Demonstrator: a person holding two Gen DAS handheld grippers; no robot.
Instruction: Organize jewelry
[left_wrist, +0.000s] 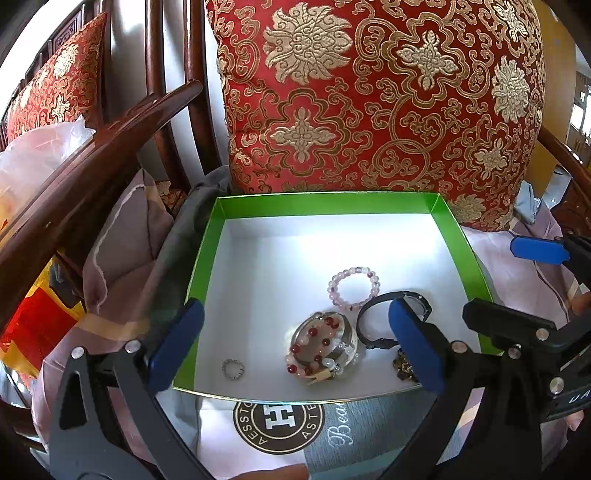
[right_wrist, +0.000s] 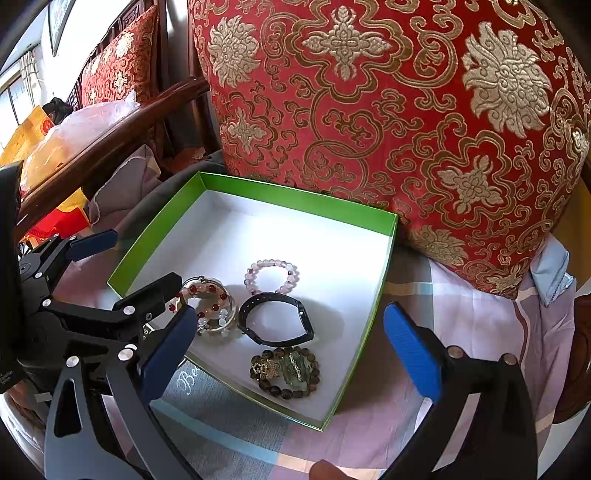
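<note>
A green box (left_wrist: 325, 202) with a white floor holds the jewelry. Inside lie a pale pink bead bracelet (left_wrist: 352, 288), a black band (left_wrist: 373, 317), a red-and-pink bead bracelet on a silver bangle (left_wrist: 325, 343) and a small silver ring (left_wrist: 233, 369). A brown bead bracelet (right_wrist: 284, 373) with gold charms lies in the near corner. My left gripper (left_wrist: 295, 345) hovers open at the box's front edge, holding nothing. My right gripper (right_wrist: 291, 354) is open too, over the near right corner of the box (right_wrist: 280, 197), with nothing between its fingers. The ring is hidden in the right wrist view.
A large red and gold cushion (left_wrist: 388, 96) stands right behind the box. A dark wooden armrest (left_wrist: 92, 158) runs along the left. The box rests on pink plaid cloth (right_wrist: 461, 332) and a grey-white bag with a round logo (left_wrist: 279, 421). A plastic bag (left_wrist: 33, 155) lies beyond the armrest.
</note>
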